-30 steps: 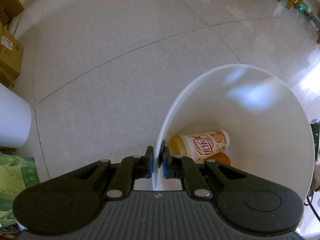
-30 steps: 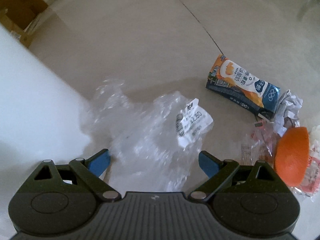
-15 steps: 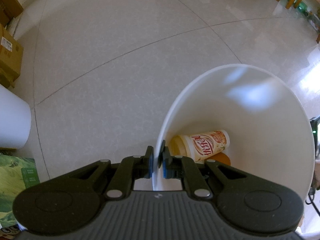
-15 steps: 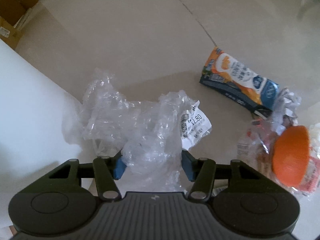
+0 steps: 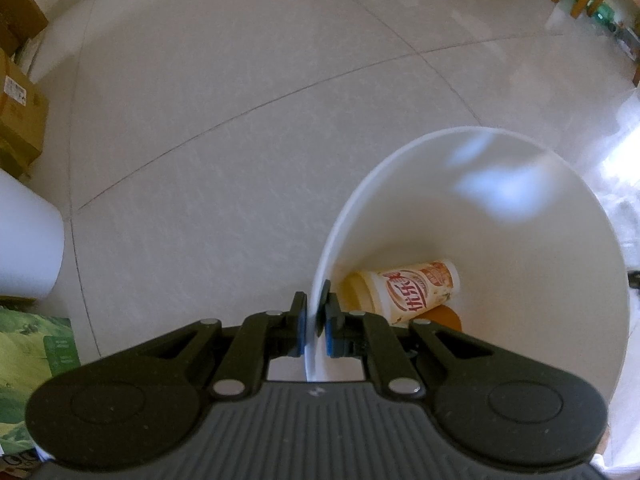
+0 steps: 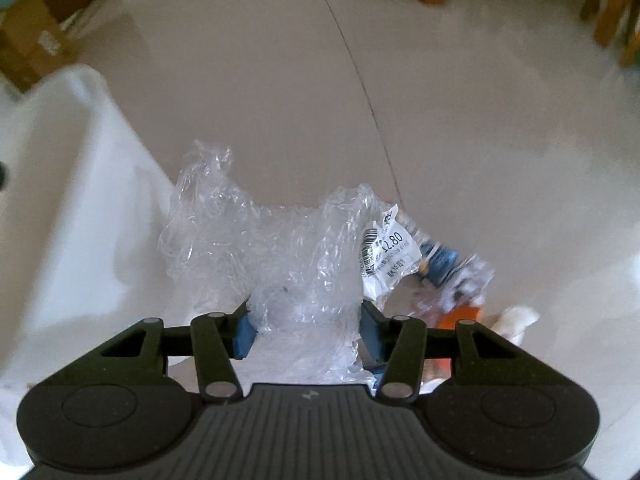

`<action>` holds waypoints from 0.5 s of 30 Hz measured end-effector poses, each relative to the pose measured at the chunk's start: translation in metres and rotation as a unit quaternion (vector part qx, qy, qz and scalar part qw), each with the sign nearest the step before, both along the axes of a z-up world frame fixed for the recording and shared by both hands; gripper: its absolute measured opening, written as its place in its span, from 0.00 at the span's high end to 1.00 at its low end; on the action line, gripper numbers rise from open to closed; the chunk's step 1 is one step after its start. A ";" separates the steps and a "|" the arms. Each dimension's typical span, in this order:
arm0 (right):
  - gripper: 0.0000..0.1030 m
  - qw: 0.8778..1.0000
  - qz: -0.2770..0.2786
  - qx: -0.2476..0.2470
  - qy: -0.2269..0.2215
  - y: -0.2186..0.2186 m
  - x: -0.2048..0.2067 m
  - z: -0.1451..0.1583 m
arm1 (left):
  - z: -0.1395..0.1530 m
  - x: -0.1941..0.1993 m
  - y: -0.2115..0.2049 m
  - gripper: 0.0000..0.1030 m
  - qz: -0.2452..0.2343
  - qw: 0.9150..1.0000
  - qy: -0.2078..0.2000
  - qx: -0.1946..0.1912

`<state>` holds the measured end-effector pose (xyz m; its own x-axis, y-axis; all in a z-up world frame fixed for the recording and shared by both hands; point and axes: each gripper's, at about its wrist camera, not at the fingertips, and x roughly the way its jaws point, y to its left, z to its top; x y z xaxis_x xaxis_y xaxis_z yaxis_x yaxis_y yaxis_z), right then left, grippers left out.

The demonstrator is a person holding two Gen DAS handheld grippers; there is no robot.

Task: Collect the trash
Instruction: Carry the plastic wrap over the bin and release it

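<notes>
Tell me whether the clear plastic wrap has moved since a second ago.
Yes. The clear plastic wrap, clamped in the right gripper, has lifted off the floor and swung left toward the white bin, away from the juice carton.

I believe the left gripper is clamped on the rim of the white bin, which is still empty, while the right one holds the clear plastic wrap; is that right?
Not quite: the white bin is not empty. The left wrist view shows a drink cup lying inside. The rest holds: the left gripper clamps the rim, and the right gripper holds the clear plastic wrap.
</notes>
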<state>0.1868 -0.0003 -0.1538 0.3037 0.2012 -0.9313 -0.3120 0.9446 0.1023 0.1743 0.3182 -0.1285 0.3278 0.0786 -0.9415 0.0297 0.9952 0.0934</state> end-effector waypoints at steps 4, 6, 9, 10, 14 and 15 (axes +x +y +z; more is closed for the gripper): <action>0.45 0.999 0.034 -0.004 -0.031 0.006 -0.015 0.067 | -0.001 0.000 0.002 0.93 -0.002 1.000 0.000 0.001; 0.44 0.998 0.052 0.001 -0.046 0.013 -0.023 0.100 | -0.001 0.001 0.003 0.93 0.000 1.000 0.001 0.001; 0.44 0.995 0.077 0.024 -0.063 0.027 -0.034 0.137 | 0.000 0.001 0.002 0.93 0.001 1.000 0.000 0.000; 0.44 0.993 0.087 0.035 -0.067 0.033 -0.037 0.147 | 0.000 0.001 0.001 0.93 -0.001 1.000 0.000 0.003; 0.44 0.988 0.124 0.056 -0.080 0.063 -0.046 0.169 | 0.000 -0.001 0.001 0.93 -0.002 1.000 -0.001 0.000; 0.44 0.987 0.129 0.057 -0.080 0.070 -0.046 0.169 | -0.001 -0.001 0.001 0.93 -0.001 1.000 0.000 -0.001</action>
<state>0.1409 0.0694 0.0154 0.3696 0.3909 -0.8430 -0.5610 0.8171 0.1330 0.1736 0.3194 -0.1291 0.3286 0.0767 -0.9413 0.0320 0.9952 0.0923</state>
